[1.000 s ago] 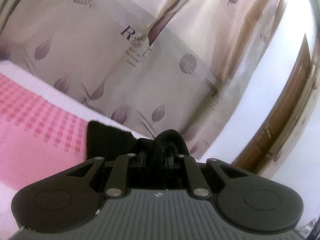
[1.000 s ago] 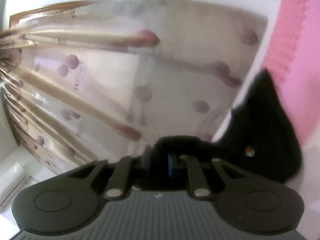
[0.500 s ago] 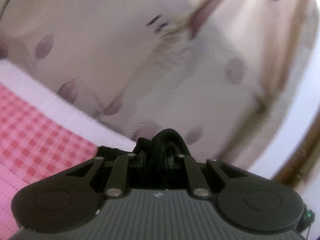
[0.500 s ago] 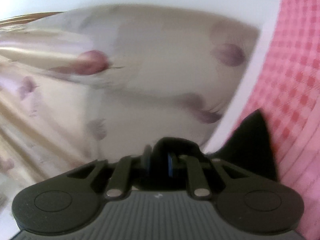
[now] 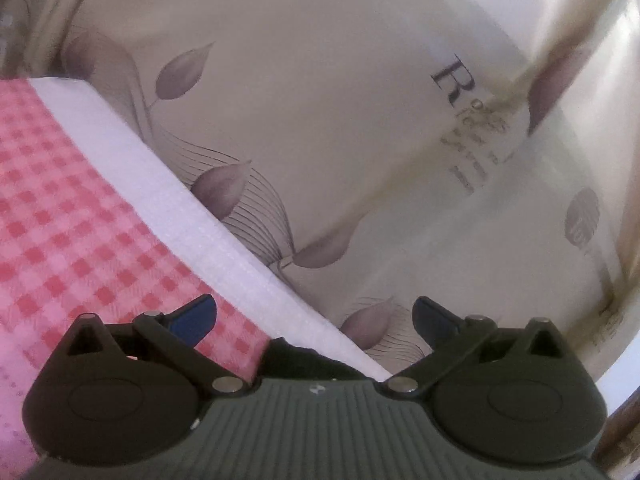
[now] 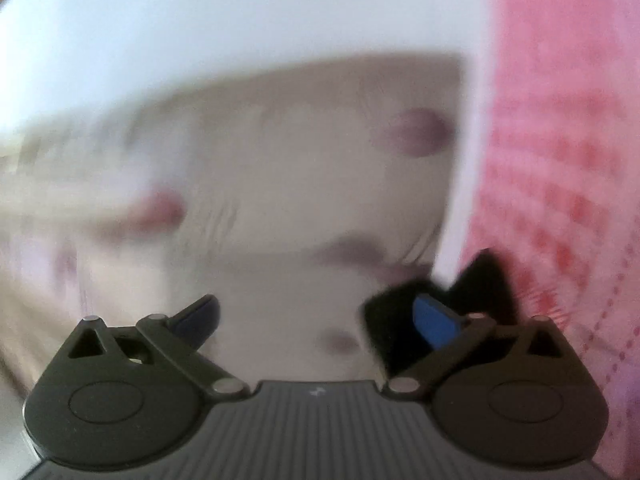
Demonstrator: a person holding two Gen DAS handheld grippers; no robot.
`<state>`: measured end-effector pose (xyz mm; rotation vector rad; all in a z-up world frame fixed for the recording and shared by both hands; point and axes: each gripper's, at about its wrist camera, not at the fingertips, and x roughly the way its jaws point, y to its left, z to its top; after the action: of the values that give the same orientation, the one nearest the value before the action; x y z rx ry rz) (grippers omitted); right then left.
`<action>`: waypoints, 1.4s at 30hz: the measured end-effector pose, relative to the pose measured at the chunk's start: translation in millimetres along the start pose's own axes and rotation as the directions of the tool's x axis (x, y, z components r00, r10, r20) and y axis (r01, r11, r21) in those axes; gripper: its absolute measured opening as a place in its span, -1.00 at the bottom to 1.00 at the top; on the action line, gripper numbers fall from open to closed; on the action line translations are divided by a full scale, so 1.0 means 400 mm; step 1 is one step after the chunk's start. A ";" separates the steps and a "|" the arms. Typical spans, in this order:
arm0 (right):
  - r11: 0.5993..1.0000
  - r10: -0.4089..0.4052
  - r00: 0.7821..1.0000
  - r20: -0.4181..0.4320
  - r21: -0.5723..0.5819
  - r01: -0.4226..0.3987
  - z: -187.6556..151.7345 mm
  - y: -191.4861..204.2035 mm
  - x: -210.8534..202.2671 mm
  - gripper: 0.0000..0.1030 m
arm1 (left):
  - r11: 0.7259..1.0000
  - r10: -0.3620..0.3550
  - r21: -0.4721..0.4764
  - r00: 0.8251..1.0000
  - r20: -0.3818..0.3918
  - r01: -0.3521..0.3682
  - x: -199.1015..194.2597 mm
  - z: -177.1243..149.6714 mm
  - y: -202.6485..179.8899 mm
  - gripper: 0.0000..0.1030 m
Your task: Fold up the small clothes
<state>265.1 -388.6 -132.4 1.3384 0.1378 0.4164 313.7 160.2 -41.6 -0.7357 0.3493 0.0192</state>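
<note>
The small black garment (image 5: 304,360) shows only as a dark strip just under my left gripper (image 5: 314,316), at the white edge of the pink checked cloth (image 5: 80,240). The left gripper is open, blue pads (image 5: 192,316) wide apart, with nothing between them. In the blurred right wrist view the black garment (image 6: 476,288) lies behind the right finger, on the border of the pink cloth (image 6: 560,160). My right gripper (image 6: 316,316) is open and empty.
A beige curtain (image 5: 340,120) with leaf prints and lettering hangs just beyond the far edge of the surface. It also fills the middle of the right wrist view (image 6: 260,180). A white wall (image 6: 200,20) shows above it.
Both grippers were shut on the black garment and have opened, letting it go. The garment has dropped low onto the cloth's edge. Both cameras have swung closer to the surface.
</note>
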 end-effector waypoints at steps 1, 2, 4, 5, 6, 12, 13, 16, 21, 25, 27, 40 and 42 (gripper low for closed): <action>0.993 -0.027 0.997 -0.073 -0.118 0.019 -0.021 0.049 0.009 1.00 | 1.000 -0.013 0.013 1.000 -0.002 0.013 -0.011 0.002 -0.004 0.98; 0.965 -0.082 0.985 -0.154 -0.259 0.040 -0.057 0.105 0.023 1.00 | 0.998 -0.029 0.051 0.999 -0.018 0.029 -0.032 0.003 -0.006 0.98; 0.827 -0.238 0.933 -0.271 -0.559 0.048 -0.172 0.211 0.069 1.00 | 0.990 -0.048 0.129 0.997 -0.056 0.055 -0.064 -0.010 -0.023 0.98; 0.747 -0.302 0.900 -0.314 -0.665 0.018 -0.237 0.248 0.098 0.95 | 0.981 -0.067 0.176 0.994 -0.089 0.082 -0.085 -0.024 -0.028 0.98; 0.690 -0.345 0.869 -0.355 -0.724 -0.022 -0.296 0.271 0.128 0.71 | 0.974 -0.077 0.205 0.991 -0.114 0.099 -0.097 -0.043 -0.033 0.98; 0.519 -0.535 0.667 -0.519 -0.824 -0.225 -0.596 0.281 0.314 -0.09 | 0.964 -0.102 0.232 0.985 -0.139 0.132 -0.152 -0.171 -0.002 0.98; 0.495 -0.566 0.641 -0.518 -0.835 -0.238 -0.627 0.273 0.339 -0.09 | 0.966 -0.104 0.221 0.985 -0.136 0.133 -0.154 -0.186 0.006 0.98; 0.420 -0.635 0.606 -0.480 -0.872 -0.251 -0.670 0.262 0.404 -0.13 | 0.964 -0.070 0.242 0.985 -0.155 0.106 -0.154 -0.219 0.007 0.91; 0.358 -0.647 0.716 -0.262 -0.933 -0.017 -0.523 0.297 0.575 -0.11 | 0.960 -0.048 0.261 0.978 -0.201 0.100 -0.132 -0.222 0.011 0.92; 0.685 -0.463 0.857 -0.228 -0.705 0.182 -0.326 0.312 0.588 -0.07 | 0.980 -0.056 0.178 0.982 -0.178 0.088 -0.134 -0.212 0.047 0.93; 0.725 -0.372 0.882 -0.289 -0.684 0.081 -0.340 0.335 0.551 -0.07 | 0.981 -0.055 0.176 0.983 -0.175 0.086 -0.137 -0.209 0.051 0.94; 0.446 -0.561 0.585 -0.586 -0.809 -0.384 -0.751 0.310 0.622 -0.10 | 0.981 -0.010 0.188 0.988 -0.152 0.039 -0.140 -0.210 0.044 0.97; 0.437 -0.536 0.666 -0.518 -0.846 -0.306 -0.724 0.323 0.693 -0.10 | 0.980 -0.013 0.193 0.988 -0.155 0.043 -0.139 -0.210 0.043 0.97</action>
<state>395.8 0.3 -37.6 -0.0463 0.6251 0.7589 233.3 123.4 -93.0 -0.5474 0.4807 -0.0979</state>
